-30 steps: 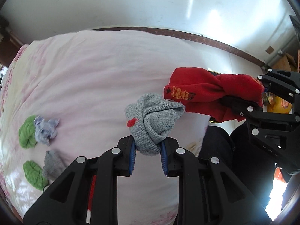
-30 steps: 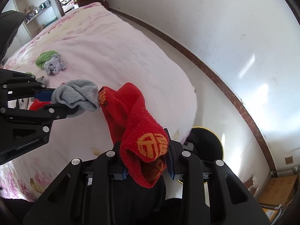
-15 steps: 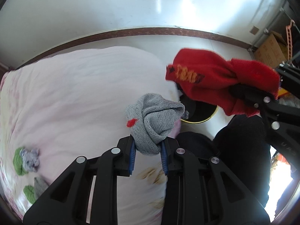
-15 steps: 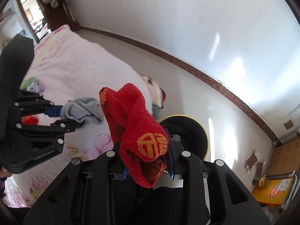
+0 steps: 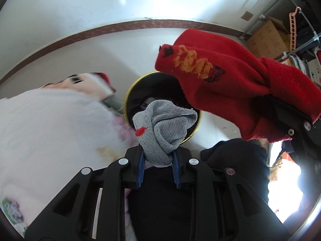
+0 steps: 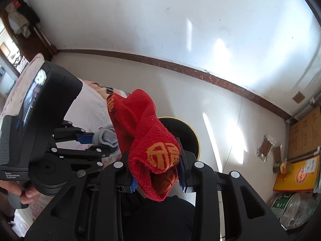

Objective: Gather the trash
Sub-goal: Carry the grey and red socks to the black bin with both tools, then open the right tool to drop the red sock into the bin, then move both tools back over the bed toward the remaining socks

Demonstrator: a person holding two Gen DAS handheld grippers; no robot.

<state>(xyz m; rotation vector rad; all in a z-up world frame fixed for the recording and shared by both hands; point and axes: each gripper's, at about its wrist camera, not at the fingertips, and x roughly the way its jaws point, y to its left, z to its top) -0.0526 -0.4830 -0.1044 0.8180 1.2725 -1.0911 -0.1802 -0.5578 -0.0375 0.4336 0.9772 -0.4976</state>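
Currently the step in hand is transport to the bin. The left gripper (image 5: 158,168) is clamped on a knotted grey sock (image 5: 163,128), and the right gripper (image 6: 158,172) is clamped on a knotted red sock (image 6: 148,140); both socks are held in the air, touching nothing else. In the left wrist view the black bin (image 5: 132,96) with a yellow rim stands on the floor at 12 o'clock, directly behind the grey sock, with the bed (image 5: 50,124) at 9 o'clock. In the right wrist view the bin rim (image 6: 195,138) shows at 1 o'clock behind the red sock. The next move likely calls for bringing each sock over the bin mouth, then spreading the fingers so it falls inside, clear of the rim.
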